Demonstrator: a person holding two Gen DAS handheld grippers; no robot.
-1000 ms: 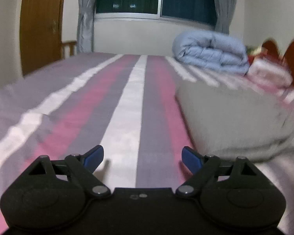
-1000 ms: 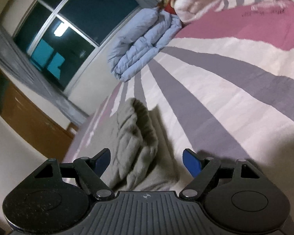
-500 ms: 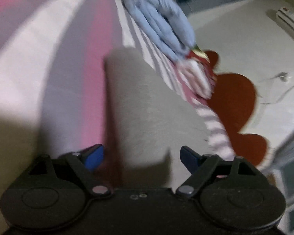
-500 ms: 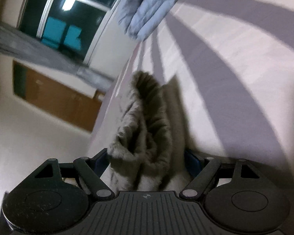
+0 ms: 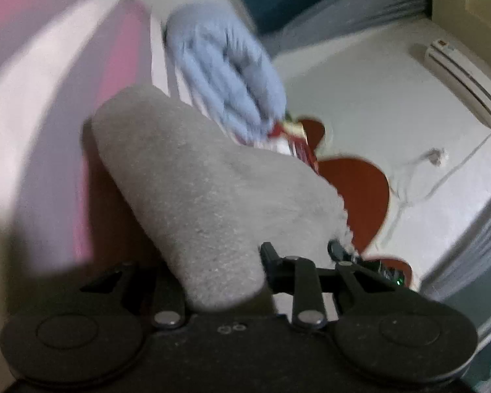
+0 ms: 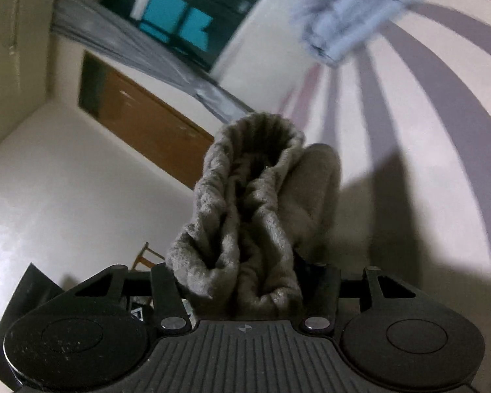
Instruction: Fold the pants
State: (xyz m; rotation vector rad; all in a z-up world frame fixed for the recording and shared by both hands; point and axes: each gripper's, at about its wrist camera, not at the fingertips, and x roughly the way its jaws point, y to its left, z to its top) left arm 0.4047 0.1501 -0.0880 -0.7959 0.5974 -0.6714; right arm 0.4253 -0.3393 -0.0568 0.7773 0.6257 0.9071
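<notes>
The grey fleecy pants (image 5: pixel 193 177) are a thick folded bundle, lifted off the striped bed (image 5: pixel 49 82). My left gripper (image 5: pixel 245 262) is shut on one end of the bundle, and the cloth hides its left finger. In the right wrist view the other end of the pants (image 6: pixel 245 203) bulges up between the jaws of my right gripper (image 6: pixel 239 278). Those jaws are closing and squeeze the bunched cloth from both sides. Both views are tilted and blurred.
A folded pale-blue duvet (image 5: pixel 226 65) lies at the head of the bed near a red-brown headboard (image 5: pixel 353 190). An air conditioner (image 5: pixel 464 78) hangs on the wall. The right wrist view shows a wooden door (image 6: pixel 147 124), a dark window (image 6: pixel 186 13) and grey curtains.
Both grippers swung in onto the folded pants from either side. The left has gone from wide open to shut on the bundle, the right has narrowed onto it, and the pants have risen off the bed.
</notes>
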